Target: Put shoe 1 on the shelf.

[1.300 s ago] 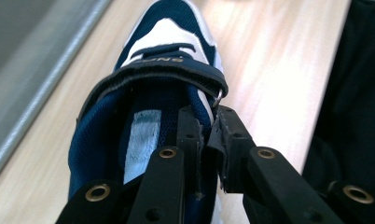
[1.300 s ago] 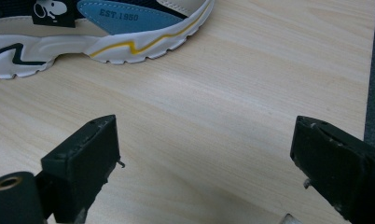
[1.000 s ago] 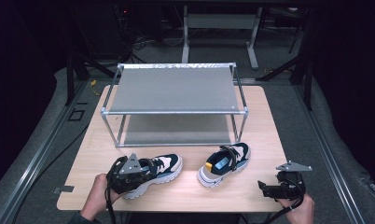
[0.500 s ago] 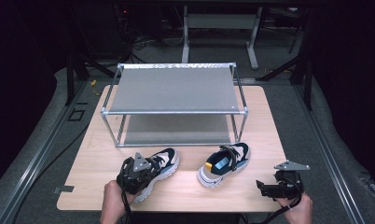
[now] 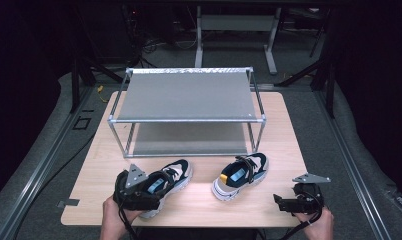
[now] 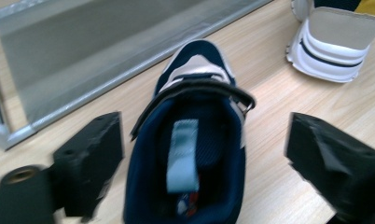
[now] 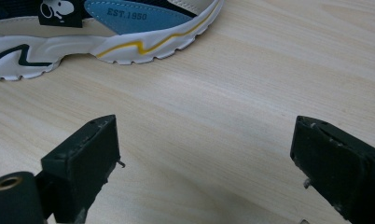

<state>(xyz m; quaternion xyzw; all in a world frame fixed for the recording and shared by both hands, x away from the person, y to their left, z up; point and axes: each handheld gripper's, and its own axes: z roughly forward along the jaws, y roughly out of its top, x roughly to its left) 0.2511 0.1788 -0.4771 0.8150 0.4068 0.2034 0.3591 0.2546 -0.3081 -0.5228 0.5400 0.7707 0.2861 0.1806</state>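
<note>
You held left gripper (image 5: 148, 198) over heel of left sneaker (image 6: 195, 154) on desk (image 5: 199, 210); jaws just opened, standing apart astride heel, pads clear. Sneaker's long axis ran straight ahead between them toward shoe rack (image 5: 189, 95). Right gripper (image 7: 204, 163): jaws apart, empty, right sneaker (image 5: 241, 175) beyond.

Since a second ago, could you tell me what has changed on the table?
The left gripper has just been opening its jaws, which now straddle the heel of the left shoe without pressing it. That shoe turned, its toe now pointing up and right toward the rack. The right shoe, the right gripper and the rack stayed where they were.
</note>
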